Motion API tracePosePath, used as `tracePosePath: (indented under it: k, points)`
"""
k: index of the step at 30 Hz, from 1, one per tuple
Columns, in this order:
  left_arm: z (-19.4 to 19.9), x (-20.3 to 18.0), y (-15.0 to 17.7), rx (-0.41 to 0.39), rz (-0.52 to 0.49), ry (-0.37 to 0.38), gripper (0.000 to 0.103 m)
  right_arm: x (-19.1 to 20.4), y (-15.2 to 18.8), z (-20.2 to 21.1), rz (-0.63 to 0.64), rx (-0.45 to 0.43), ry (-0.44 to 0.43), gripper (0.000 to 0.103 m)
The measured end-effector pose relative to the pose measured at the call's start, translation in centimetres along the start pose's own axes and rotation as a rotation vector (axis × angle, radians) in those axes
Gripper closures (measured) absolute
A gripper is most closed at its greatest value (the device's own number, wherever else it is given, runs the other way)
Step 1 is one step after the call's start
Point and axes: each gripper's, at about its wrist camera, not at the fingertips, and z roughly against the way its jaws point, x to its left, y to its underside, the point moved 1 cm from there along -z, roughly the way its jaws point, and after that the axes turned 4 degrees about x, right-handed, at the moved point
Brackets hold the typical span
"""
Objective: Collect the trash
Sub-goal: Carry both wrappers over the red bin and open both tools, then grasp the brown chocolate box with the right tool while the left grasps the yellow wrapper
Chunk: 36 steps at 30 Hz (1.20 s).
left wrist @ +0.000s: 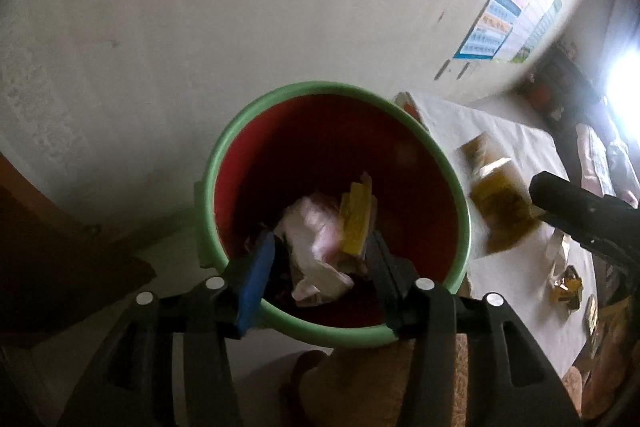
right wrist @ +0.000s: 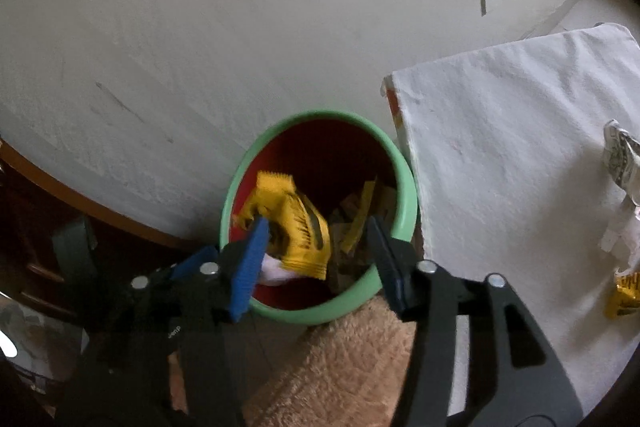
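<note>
Our right gripper (right wrist: 316,251) hangs over the green-rimmed bin (right wrist: 404,167), jaws apart, a yellow wrapper (right wrist: 296,227) loose between them and dropping in. Our left gripper (left wrist: 320,267) is apart too, crumpled white paper (left wrist: 316,239) falling below it. Several wrappers lie inside already. Off to the right, on the white-covered table (right wrist: 500,147), more wrappers (left wrist: 500,203) wait for us.

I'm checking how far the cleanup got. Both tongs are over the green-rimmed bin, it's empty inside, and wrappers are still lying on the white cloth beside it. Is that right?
Not quite: the bin is not empty. The right wrist view shows a yellow wrapper and other scraps in it, and the left wrist view shows crumpled paper too. The rest holds: both tongs are over it, and wrappers remain on the white cloth.
</note>
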Motion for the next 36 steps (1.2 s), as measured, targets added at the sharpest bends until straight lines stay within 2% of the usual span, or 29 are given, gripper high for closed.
tracePosePath:
  k: [6,11,12,15,19,23,26,28,29,33,36]
  points:
    - [-0.2,-0.7,0.5,0.014,-0.006,0.017,0.057,-1.7,1.6,0.9,-0.023,0.009,-0.014,0.052]
    - [0.1,-2.9,1.0,0.019,-0.074,0.041,0.057,-5.2,3.0,3.2,-0.045,-0.002,0.034,0.052]
    - [0.1,-3.5,1.0,0.019,-0.087,0.046,0.057,-6.1,3.2,3.9,-0.04,-0.009,0.044,0.049]
    - [0.4,-4.7,1.2,0.02,-0.117,0.055,0.057,-10.3,3.6,6.7,-0.052,-0.051,0.137,0.041]
    - [0.3,-5.8,1.6,0.027,-0.144,0.051,0.057,-17.2,3.9,10.2,-0.085,-0.039,0.335,0.04]
    - [0.0,-7.7,2.3,0.054,-0.178,0.057,0.057,-23.9,4.2,12.4,-0.147,-0.021,0.445,0.04]
    - [0.2,-9.2,2.9,0.055,-0.219,0.059,0.057,-28.7,4.2,12.5,-0.206,0.005,0.502,0.04]
    - [0.6,-10.2,3.2,0.051,-0.248,0.059,0.057,-30.6,4.6,12.1,-0.228,0.034,0.51,0.04]
    - [0.9,-10.7,3.3,0.047,-0.261,0.058,0.057,-31.7,4.8,11.5,-0.236,0.066,0.488,0.04]
    - [1.3,-11.7,3.5,0.046,-0.283,0.044,0.057,-32.5,5.4,9.5,-0.185,0.147,0.444,0.04]
    - [1.3,-12.4,3.7,0.052,-0.3,0.032,0.057,-32.1,6.0,9.6,-0.156,0.116,0.432,0.04]
